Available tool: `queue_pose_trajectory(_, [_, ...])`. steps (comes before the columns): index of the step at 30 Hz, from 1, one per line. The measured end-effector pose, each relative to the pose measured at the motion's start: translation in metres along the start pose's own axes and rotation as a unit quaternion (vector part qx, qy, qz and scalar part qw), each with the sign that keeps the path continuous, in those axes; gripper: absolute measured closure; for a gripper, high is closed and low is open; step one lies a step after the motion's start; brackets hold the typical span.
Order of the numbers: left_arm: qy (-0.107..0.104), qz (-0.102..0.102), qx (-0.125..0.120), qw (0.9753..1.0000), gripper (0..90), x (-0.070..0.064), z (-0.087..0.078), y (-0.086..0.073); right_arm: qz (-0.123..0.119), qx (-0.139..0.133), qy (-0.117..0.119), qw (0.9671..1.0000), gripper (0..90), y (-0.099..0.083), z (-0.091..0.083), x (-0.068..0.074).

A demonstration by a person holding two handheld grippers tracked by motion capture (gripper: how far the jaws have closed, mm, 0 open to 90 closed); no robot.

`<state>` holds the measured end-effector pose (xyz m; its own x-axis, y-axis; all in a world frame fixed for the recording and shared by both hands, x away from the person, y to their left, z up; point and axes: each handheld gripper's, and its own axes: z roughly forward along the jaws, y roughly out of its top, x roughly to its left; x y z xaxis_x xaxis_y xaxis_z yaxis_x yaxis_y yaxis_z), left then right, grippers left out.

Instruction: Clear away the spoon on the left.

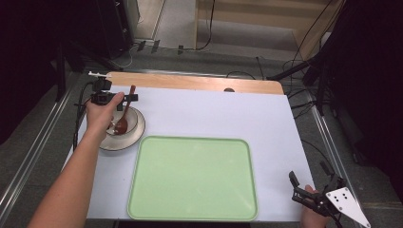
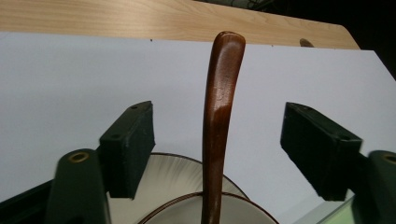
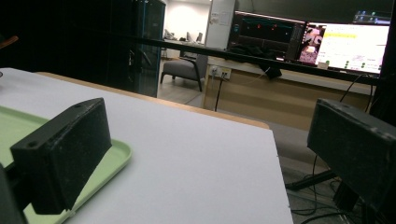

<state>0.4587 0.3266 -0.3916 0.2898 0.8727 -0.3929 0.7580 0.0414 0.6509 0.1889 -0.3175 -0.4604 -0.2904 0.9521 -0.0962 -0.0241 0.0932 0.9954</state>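
A large pale green rectangular plastic tray [image 1: 192, 178] with rounded corners lies empty on the white-covered desk [image 1: 214, 114], its near edge close to the desk's near edge. Left of the tray's far left corner, just beside it, a small cream ceramic bowl with a brown rim [image 1: 132, 121] stands on a matching cream plate [image 1: 135, 137]. A dark brown wooden spoon [image 1: 125, 112] rests in the bowl, its handle leaning up and away from the tray toward the bare wooden strip [image 1: 190, 81] along the desk's far edge.

The left claw [image 1: 124, 98], held in the person's left hand [image 1: 100, 115], sits above the bowl at the spoon's handle. The left gripper view makes plain what the high view cannot: both black jaws stand wide apart on either side of the handle [image 2: 219, 121], each with clear air between pad and wood, so nothing is gripped.

The right claw [image 1: 309, 178] sits off the tray's near right corner, near the desk's right edge, held by the right hand [image 1: 311, 213]. In the right gripper view its jaws are spread wide and empty, with the tray's rim [image 3: 114, 156] behind the left jaw.

Right of and beyond the tray, the white surface lies open. The right gripper view also shows lit monitors [image 3: 327, 39] and a chair [image 3: 182, 70] beyond the desk.
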Motion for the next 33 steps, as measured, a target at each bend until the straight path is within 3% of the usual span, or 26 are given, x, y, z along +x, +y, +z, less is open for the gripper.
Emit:
queue_pose_trajectory(3, [-0.008, -0.004, 0.006, 0.9999, 30.0, 0.001, 0.001, 0.000, 0.000, 0.000, 0.000, 1.0000, 0.0, 0.000, 0.000, 0.000])
queue_pose_trajectory(6, [-0.015, -0.006, 0.016, 0.9997, 43.0, 0.002, 0.002, 0.000, 0.001, 0.000, 0.000, 1.0000, 0.0, 0.000, 0.000, 0.000])
queue_pose_trajectory(8, [-0.017, -0.020, 0.022, 0.9994, 47.3, 0.005, 0.002, 0.000, 0.000, 0.000, 0.000, 1.0000, 0.0, 0.000, 0.000, 0.000])
queue_pose_trajectory(15, [-0.028, -0.029, 0.034, 0.9986, 55.5, 0.007, 0.005, 0.000, 0.002, 0.001, 0.000, 1.0000, 0.0, 0.000, 0.000, 0.000])
queue_pose_trajectory(19, [-0.038, -0.049, 0.040, 0.9973, 58.3, 0.010, 0.006, 0.000, 0.000, 0.001, 0.000, 1.0000, 0.0, 0.000, 0.000, 0.000])
queue_pose_trajectory(30, [-0.042, -0.047, 0.054, 0.9966, 76.0, 0.011, 0.007, 0.000, 0.003, 0.000, 0.000, 1.0000, 0.0, 0.000, 0.000, 0.000])
queue_pose_trajectory(33, [-0.041, -0.048, 0.057, 0.9964, 76.7, 0.011, 0.007, 0.000, 0.003, 0.000, 0.000, 1.0000, 0.0, 0.000, 0.000, 0.000])
